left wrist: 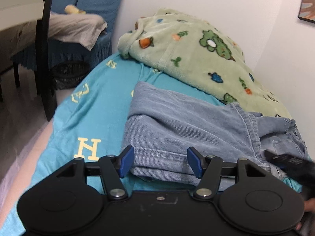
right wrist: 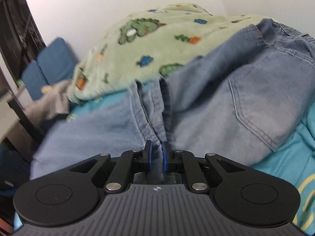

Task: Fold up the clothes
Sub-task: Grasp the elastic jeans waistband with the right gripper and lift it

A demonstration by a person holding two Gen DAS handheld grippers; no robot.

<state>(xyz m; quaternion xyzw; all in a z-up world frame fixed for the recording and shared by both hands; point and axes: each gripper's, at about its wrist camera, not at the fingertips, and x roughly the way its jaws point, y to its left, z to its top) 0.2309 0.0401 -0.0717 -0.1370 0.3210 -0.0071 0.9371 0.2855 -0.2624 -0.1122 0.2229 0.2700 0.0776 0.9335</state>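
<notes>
R tongs (right wrist: 157, 158) pinch jeans (right wrist: 226, 108); L tongs (left wrist: 160, 162) spread wide.

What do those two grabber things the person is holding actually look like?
Both are black plastic. The left gripper has two blue-padded fingers on hinged black links with silver pivot screws, flanked by round discs. The right gripper matches, with a grey ribbed top plate bearing a small crosshair mark. No cables show.

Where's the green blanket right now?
In both views the green blanket lies bunched on the bed against the wall, just behind the jeans.
</notes>
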